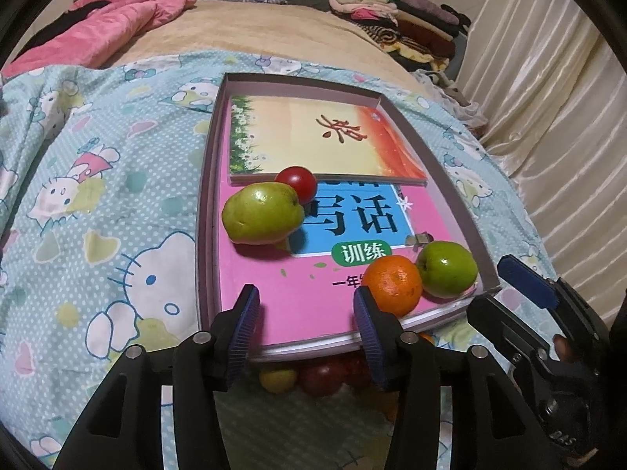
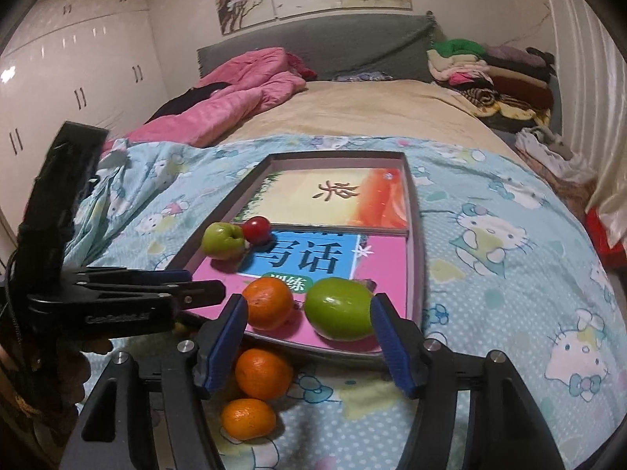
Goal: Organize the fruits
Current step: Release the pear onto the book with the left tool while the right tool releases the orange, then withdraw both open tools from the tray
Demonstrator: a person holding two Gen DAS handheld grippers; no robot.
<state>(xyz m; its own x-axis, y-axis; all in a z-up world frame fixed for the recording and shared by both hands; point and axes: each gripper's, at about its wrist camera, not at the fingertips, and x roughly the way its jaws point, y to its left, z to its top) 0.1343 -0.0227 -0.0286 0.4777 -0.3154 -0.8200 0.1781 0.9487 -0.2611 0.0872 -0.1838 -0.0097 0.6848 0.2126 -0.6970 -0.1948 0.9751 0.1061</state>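
A shallow box tray [image 1: 446, 180] [image 2: 416, 243] lies on the bed, with two books inside. On the pink book sit a large green fruit [image 1: 262, 213] [image 2: 222, 241] touching a red tomato [image 1: 296, 183] [image 2: 256, 229] at the left, and an orange [image 1: 394, 285] [image 2: 268, 303] beside a second green fruit [image 1: 446, 269] [image 2: 339, 308] at the near right. My left gripper [image 1: 305, 305] is open and empty over the tray's near edge. My right gripper [image 2: 309, 319] is open, level with the orange and green fruit. Two more oranges [image 2: 263, 368] [image 2: 248, 418] lie on the sheet below it.
Red and yellow-green fruits [image 1: 313, 376] lie on the cartoon-cat sheet [image 1: 98, 235] under the tray's near edge. A pink quilt [image 2: 235, 98] and a pile of folded clothes [image 2: 490, 74] sit farther up the bed. Curtains [image 1: 548, 98] hang on the right.
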